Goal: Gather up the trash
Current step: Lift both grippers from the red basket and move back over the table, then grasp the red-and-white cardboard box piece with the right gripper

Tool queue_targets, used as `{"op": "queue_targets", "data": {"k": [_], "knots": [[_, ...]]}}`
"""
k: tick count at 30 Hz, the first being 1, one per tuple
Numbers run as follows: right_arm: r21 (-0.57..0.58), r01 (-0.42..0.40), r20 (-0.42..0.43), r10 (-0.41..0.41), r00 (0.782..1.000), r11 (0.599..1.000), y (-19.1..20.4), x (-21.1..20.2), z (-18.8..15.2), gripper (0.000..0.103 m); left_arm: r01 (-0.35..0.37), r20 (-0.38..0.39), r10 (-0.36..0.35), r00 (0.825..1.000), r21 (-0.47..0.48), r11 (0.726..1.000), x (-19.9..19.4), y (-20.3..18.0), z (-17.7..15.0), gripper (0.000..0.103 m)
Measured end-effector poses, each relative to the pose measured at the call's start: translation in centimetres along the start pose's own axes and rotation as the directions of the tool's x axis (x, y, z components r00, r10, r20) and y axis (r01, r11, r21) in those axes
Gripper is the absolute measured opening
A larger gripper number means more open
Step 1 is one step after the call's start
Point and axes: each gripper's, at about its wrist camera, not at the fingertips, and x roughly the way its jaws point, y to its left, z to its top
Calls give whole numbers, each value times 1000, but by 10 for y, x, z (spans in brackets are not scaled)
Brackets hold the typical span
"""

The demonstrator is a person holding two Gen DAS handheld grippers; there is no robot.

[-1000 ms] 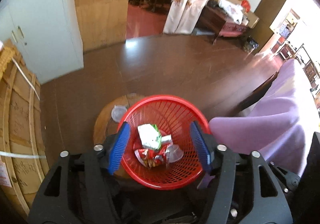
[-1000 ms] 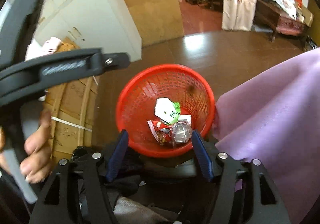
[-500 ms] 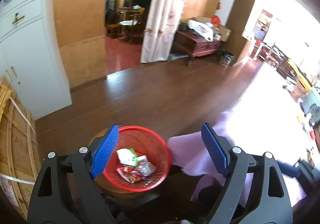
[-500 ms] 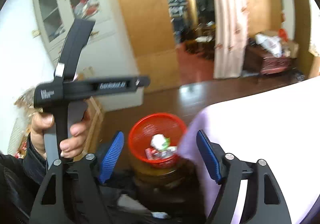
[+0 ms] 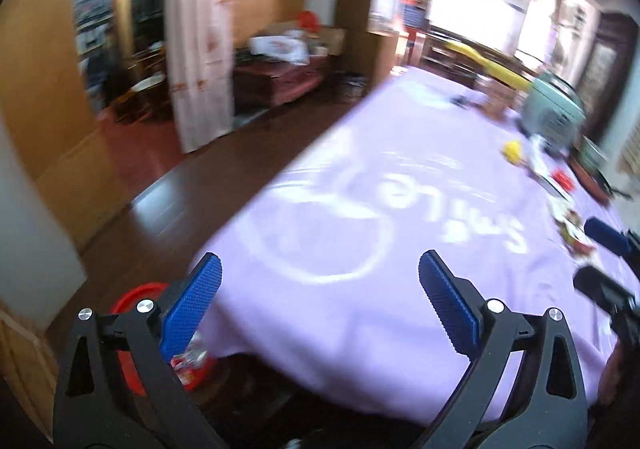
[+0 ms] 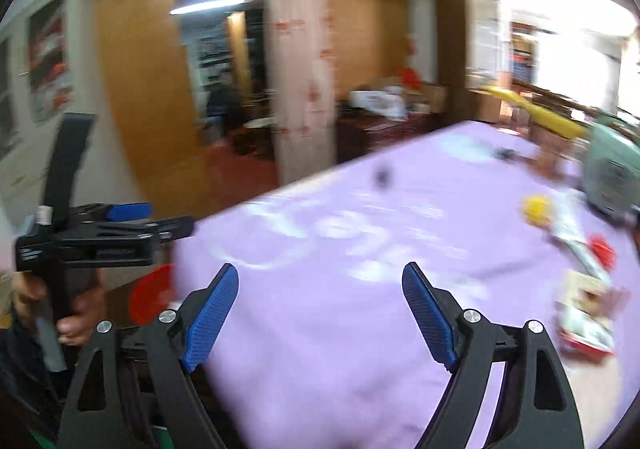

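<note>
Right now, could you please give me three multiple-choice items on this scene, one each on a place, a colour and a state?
1. Where is the red basket?
A. beside the table, below its edge
B. on the tablecloth
C. on the far cabinet

2. What colour is the tablecloth?
A. green
B. lilac
C. brown

3. What is between the jaws of the right gripper?
A. a wrapper
B. a cup
C. nothing

Answers:
1 A: in the left wrist view the basket sits low, left of the hanging cloth.
2 B: the cloth is pale purple with white print.
3 C: only cloth shows behind the gap as the jaws are opening; the leftover trash lies off to the right.
</note>
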Motion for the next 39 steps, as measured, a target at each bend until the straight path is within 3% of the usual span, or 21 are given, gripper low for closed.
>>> {"op": "queue_targets", "data": {"k": [5, 11, 15, 21, 23, 26, 29, 34, 39], "knots": [[164, 153, -12, -154, 988, 974, -83, -21, -25, 83, 111, -18, -110, 994, 128, 986, 24, -82, 14, 95], [336, 315, -92, -302, 949, 888, -169, -45, -75, 84, 229, -66, -220, 973, 259, 938, 53, -178, 28, 95], [415, 369, -132, -346, 929, 832, -209, -49, -93, 84, 292, -126, -265, 956, 313, 904, 75, -236, 37, 95], [494, 405, -193, -358, 914, 769, -253, -46, -104, 84, 338, -219, -276, 936, 335, 880, 109, -298, 46, 96], [521, 426, -216, -369, 904, 740, -265, -44, -104, 84, 347, -228, -280, 933, 346, 872, 118, -310, 46, 96], [578, 433, -232, -369, 900, 692, -286, -41, -99, 84, 312, -199, -252, 947, 381, 870, 134, -326, 41, 96], [583, 463, -258, -389, 885, 668, -297, -32, -88, 84, 318, -195, -260, 946, 396, 862, 147, -329, 32, 96], [599, 475, -295, -374, 879, 644, -313, -3, -74, 84, 321, -176, -270, 946, 433, 842, 151, -323, 28, 96], [602, 498, -330, -373, 867, 624, -323, 28, -62, 84, 379, -240, -303, 922, 407, 831, 155, -323, 28, 96]]}}
